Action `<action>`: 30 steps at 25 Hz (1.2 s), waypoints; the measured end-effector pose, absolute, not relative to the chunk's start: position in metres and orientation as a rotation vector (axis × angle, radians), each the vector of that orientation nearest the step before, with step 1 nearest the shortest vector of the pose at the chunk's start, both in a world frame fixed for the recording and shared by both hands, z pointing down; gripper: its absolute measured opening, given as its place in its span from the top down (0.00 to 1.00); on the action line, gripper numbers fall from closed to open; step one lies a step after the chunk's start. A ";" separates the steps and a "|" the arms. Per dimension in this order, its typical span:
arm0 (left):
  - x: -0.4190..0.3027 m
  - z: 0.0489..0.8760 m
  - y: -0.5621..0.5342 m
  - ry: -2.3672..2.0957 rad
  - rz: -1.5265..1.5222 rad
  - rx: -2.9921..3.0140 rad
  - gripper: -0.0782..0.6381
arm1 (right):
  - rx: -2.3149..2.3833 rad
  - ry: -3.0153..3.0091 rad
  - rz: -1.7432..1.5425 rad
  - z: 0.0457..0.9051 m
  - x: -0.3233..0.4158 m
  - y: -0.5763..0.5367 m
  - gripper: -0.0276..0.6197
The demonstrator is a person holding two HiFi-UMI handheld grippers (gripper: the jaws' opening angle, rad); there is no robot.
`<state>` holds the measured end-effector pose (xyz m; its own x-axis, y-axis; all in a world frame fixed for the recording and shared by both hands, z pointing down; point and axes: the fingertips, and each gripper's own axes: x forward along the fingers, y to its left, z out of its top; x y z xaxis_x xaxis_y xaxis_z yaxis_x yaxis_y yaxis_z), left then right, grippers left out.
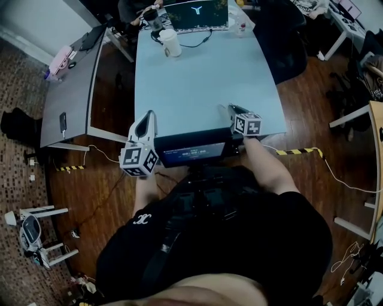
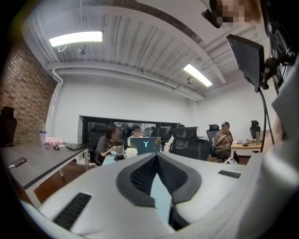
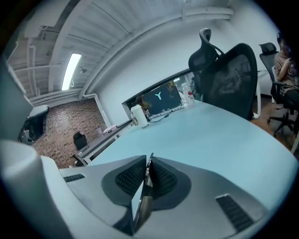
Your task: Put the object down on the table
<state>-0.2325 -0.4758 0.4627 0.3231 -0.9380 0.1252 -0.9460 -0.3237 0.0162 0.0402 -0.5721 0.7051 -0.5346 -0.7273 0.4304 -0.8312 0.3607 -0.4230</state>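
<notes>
My right gripper (image 3: 150, 159) is shut on a thin flat shiny piece (image 3: 143, 200) that stands on edge between its dark ribbed pads. It hovers low over the near right part of the light-blue table (image 3: 210, 135). In the head view the right gripper (image 1: 231, 109) is just past the table's (image 1: 197, 83) front edge. My left gripper (image 1: 150, 115) is at the front left edge. In its own view the left gripper's (image 2: 156, 156) tips meet with nothing between them. The held piece does not show in the head view.
At the table's far end stand a white cup (image 1: 171, 43), a dark tumbler (image 1: 153, 19) and an open laptop (image 1: 196, 14). A black office chair (image 1: 287, 42) is at the right side. A grey desk (image 1: 72, 89) stands to the left. A black screen device (image 1: 194, 149) sits at the front edge.
</notes>
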 end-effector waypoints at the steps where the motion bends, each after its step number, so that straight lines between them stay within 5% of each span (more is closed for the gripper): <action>1: -0.232 0.464 -0.475 -1.772 0.149 2.483 0.90 | 1.419 -2.414 0.928 0.714 0.042 -0.573 0.92; 13: -0.243 0.469 -0.476 -1.784 0.156 2.429 0.90 | 1.349 -2.175 0.653 0.744 0.049 -0.580 0.85; 14: -0.241 0.468 -0.477 -1.781 0.150 2.434 0.90 | 1.339 -2.169 0.632 0.742 0.048 -0.578 0.82; 16: -0.237 0.461 -0.482 -1.778 0.132 2.451 0.90 | 1.333 -2.159 0.601 0.735 0.048 -0.576 0.59; 18: -0.233 0.454 -0.487 -1.779 0.113 2.471 0.90 | 1.353 -2.161 0.575 0.725 0.050 -0.576 0.56; 24: -0.233 0.443 -0.489 -1.793 0.085 2.486 0.90 | 1.557 -2.356 0.488 0.646 0.073 -0.590 0.57; 30: -0.212 0.440 -0.484 -1.829 0.070 2.481 0.90 | 1.608 -2.621 0.217 0.525 0.117 -0.567 0.85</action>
<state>-0.2123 -0.4840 0.4397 0.2955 -0.9527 0.0711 -0.9554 -0.2948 0.0201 0.1167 -0.5669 0.5252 -0.4548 -0.8820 0.1233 -0.8903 0.4466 -0.0888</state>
